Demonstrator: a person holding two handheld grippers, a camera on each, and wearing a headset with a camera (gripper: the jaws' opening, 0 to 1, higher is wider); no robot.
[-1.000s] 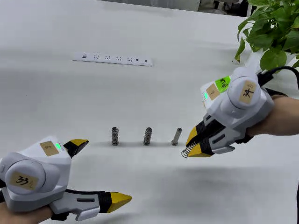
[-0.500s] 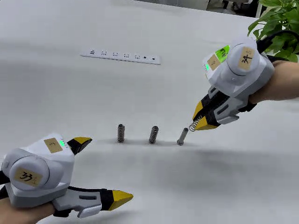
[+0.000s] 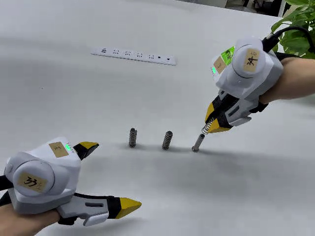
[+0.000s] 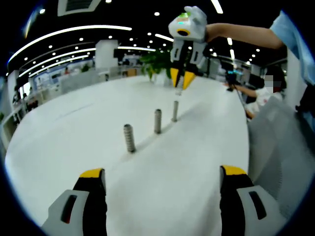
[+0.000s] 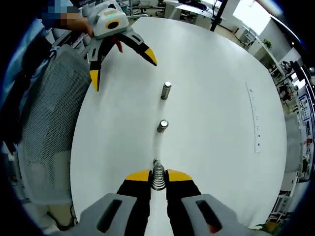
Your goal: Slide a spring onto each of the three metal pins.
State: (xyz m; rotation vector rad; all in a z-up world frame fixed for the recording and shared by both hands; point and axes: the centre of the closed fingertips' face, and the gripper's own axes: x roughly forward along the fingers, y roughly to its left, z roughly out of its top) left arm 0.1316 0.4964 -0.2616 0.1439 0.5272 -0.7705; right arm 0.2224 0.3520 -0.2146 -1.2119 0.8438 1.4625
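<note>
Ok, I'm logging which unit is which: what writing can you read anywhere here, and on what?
"33": handwritten tag on left gripper.
"34": handwritten tag on right gripper.
Smaller tan labels, green label, power strip markings: too small to read.

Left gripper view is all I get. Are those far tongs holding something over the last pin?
Observer: Yes. The right gripper view shows the right tongs shut on a spring.
Operator: Is it on the pin yet?
Observer: Not yet. In the head view its lower end sits right at the top of the bare pin, not slid down it.
Operator: The middle pin looks plain to me.
Observer: The head view shows the middle pin already wearing a spring.
</note>
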